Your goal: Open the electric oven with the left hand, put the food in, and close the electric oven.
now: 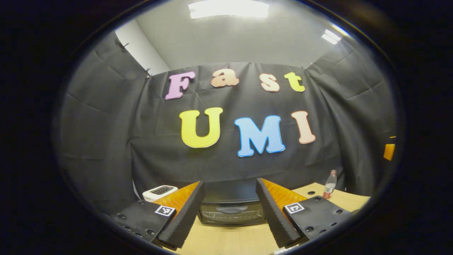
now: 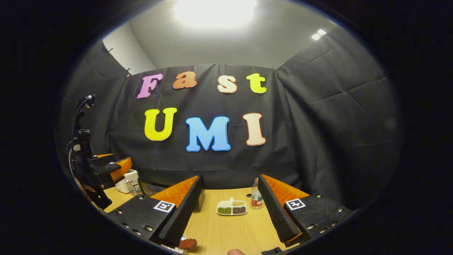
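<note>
Straight ahead of the left gripper, whose jaws are spread wide and empty, the electric oven is seen shut on the table. Its handle could be missed on approach. Below the wide, empty right gripper, the food lies near.

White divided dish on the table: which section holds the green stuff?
The left section of the dish; the other two hold beige and dark reddish-brown fillings.

The oven was partly hidden behind the left gripper's fingers, and red food was cut off at the table's near edge.
</note>
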